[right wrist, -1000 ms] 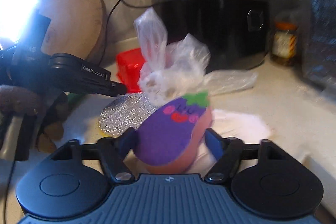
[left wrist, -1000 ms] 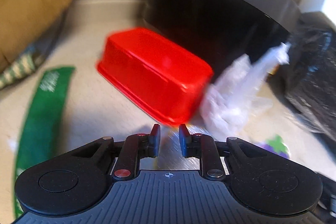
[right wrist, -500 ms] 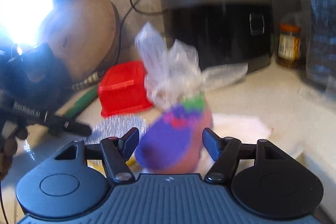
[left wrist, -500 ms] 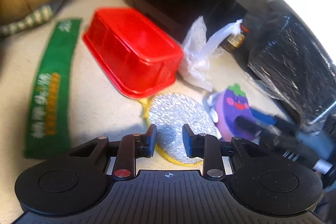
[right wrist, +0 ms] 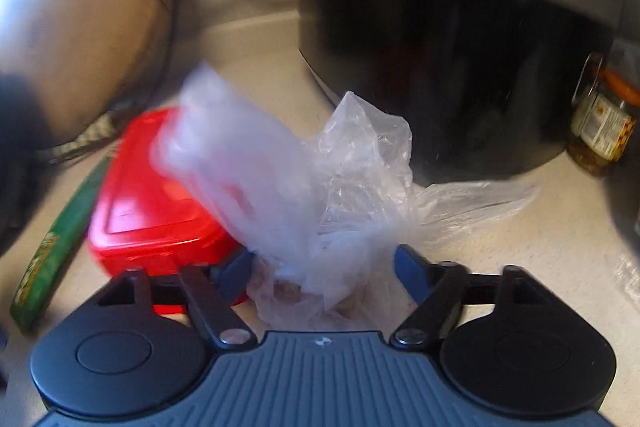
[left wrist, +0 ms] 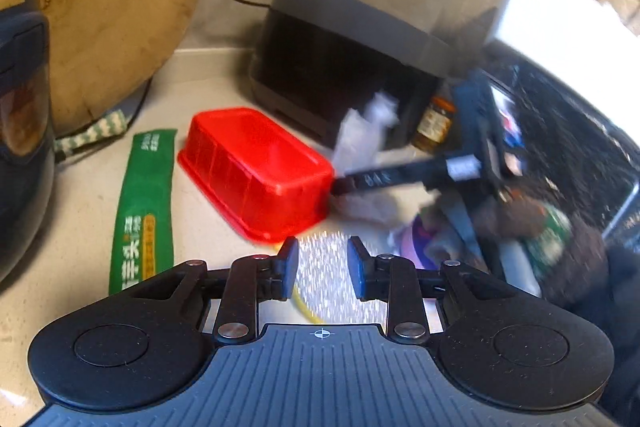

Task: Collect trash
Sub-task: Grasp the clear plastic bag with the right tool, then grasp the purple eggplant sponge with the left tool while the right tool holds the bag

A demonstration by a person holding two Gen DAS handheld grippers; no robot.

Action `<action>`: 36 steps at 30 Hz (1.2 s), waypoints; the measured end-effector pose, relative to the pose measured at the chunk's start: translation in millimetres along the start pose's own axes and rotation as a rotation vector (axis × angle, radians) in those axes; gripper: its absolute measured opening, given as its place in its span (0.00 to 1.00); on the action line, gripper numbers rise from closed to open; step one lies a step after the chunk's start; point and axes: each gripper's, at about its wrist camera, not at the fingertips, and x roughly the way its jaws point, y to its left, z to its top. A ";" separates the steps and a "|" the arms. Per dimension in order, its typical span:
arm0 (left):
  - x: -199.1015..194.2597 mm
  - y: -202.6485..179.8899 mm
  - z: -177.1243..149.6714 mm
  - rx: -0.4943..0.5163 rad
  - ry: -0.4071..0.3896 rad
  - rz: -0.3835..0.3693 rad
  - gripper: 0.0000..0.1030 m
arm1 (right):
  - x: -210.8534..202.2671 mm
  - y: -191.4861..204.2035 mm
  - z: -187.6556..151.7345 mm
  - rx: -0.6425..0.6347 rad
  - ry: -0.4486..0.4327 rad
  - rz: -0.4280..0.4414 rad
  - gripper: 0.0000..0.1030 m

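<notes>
Clear plastic bag [right wrist: 352,195] now fills the right claw [right wrist: 324,267] view, crumpled and standing up between the spread blue fingers [right wrist: 412,267]. Half a second ago that claw had the purple eggplant sponge between its fingers; the sponge is no longer there. Right claw reads released, fingers well apart, bag between them but not pinched. Blur on the bag's left lobe, so it or the claw is moving.

The left wrist view shows the right claw's finger reaching in beside the red plastic container [left wrist: 256,171], bag [left wrist: 360,143] just behind it. A purple blob low on the right is probably the sponge [left wrist: 416,239], back on the surface [left wrist: 80,227], too smeared to be sure.

Left claw [left wrist: 322,263] has pulled back and up versus a second ago: wider view, foil disc [left wrist: 324,267] directly under its fingers, narrow gap between them, gripping nothing. Released.

Read: right side switched target from sponge to bag. Bag is trash, sits mid-surface just in front of the black appliance [right wrist: 460,47], against the container. Green wrapper [left wrist: 144,207] lies flat near the left edge, untouched. Nothing collected yet; the next close needs bunched film, not a loose flap.
</notes>
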 end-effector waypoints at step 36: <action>106.4 -212.7 -55.2 0.555 0.113 0.114 0.52 | -197.9 -128.2 -172.6 0.214 -0.326 -0.045 0.20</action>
